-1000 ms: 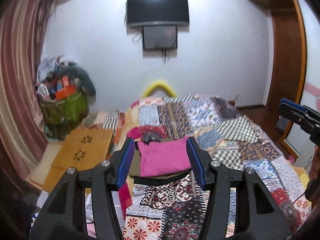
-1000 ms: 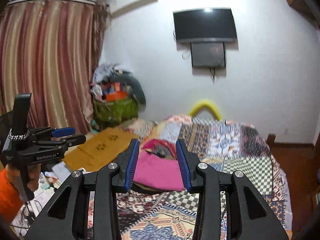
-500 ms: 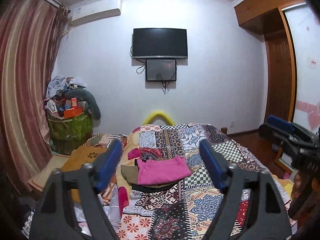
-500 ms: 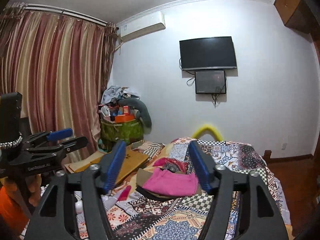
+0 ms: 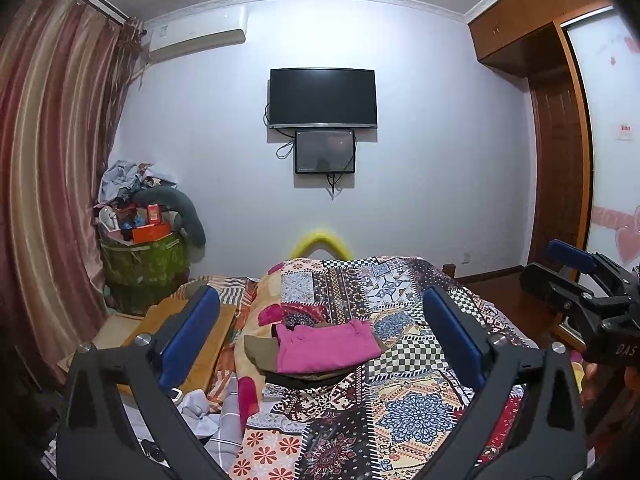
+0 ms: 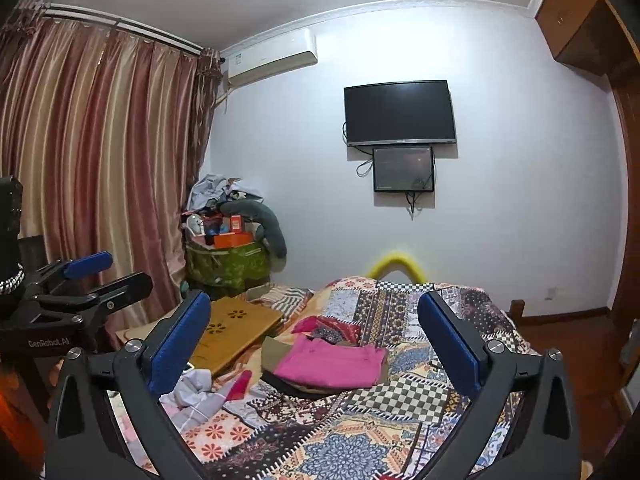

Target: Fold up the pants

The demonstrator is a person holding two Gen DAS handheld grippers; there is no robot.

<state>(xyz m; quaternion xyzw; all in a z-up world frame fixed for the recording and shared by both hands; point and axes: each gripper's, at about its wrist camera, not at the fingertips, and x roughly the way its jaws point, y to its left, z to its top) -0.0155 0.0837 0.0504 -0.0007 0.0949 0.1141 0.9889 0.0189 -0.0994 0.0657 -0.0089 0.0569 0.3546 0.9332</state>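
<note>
While both of my cameras look across the same bed (image 5: pixel 400 364), only the right wrist view takes in the full spread of the striped curtain (image 6: pixel 100 152), and only the left wrist view shows the wardrobe door with pink hearts (image 5: pixel 612 216). My left gripper (image 5: pixel 320 336) stands wide with nothing between its blue pads, and my right gripper (image 6: pixel 314 338) stands just as wide and just as empty; each one also shows at the edge of the other's view. The folded pink pants (image 5: pixel 326 346) lie on top of a small stack of folded clothes on the patchwork bedspread, well ahead of both grippers and touched by neither. Beyond the bed a dark television (image 5: pixel 322 98) hangs on the white wall above a smaller screen (image 5: pixel 325 152), an air conditioner (image 6: pixel 272 58) sits near the ceiling, and an overfilled green basket (image 5: pixel 144 260) stands in the corner. A wooden lap desk (image 6: pixel 236 330) lies left of the bed. Compared with a second ago, both pairs of jaws have just been opening, and the pink stack looks smaller and farther off, with more ceiling in view.
</note>
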